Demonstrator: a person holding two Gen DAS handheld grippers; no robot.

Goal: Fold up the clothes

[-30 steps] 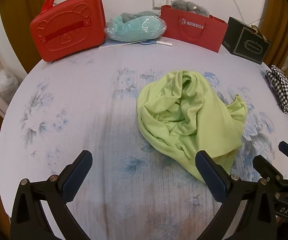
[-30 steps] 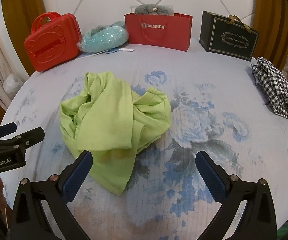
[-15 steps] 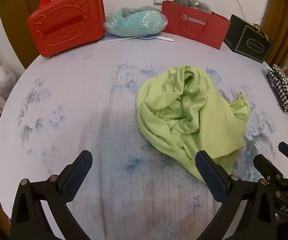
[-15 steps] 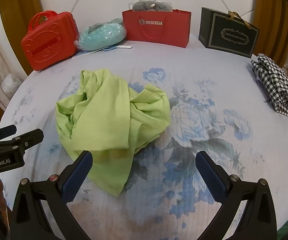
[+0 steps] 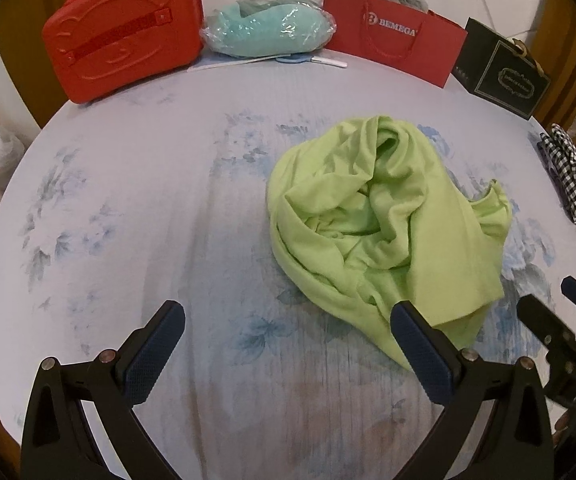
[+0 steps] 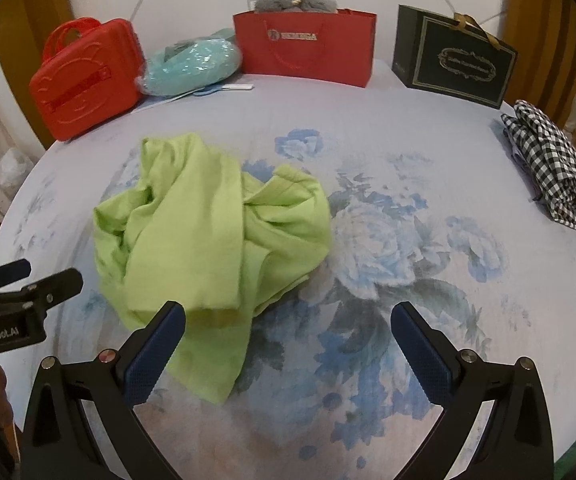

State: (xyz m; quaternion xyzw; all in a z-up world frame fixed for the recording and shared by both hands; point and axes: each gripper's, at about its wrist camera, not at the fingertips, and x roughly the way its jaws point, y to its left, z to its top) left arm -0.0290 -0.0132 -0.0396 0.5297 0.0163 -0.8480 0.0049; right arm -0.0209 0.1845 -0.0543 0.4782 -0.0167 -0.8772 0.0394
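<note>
A crumpled lime-green garment [image 5: 388,220] [image 6: 208,232] lies in a heap on the flower-printed bed sheet [image 5: 148,208] [image 6: 428,184]. My left gripper [image 5: 288,344] is open near the front edge, its right finger just in front of the garment's lower tip. My right gripper [image 6: 288,344] is open too, its left finger over the garment's near hem. Neither holds anything. Each gripper shows at the edge of the other's view: the right gripper [image 5: 568,320], the left gripper [image 6: 28,284].
Along the back stand a red bear-faced case [image 5: 124,28], a teal pillow in plastic [image 5: 264,28], a red BEMEGA bag [image 5: 392,44] and a black gift bag [image 5: 504,72]. A black-and-white checked garment [image 6: 552,164] lies folded at the right edge.
Both grippers have moved slightly forward toward the green garment, which looks a little nearer and larger. The garment itself has not moved and both grippers stay open.
</note>
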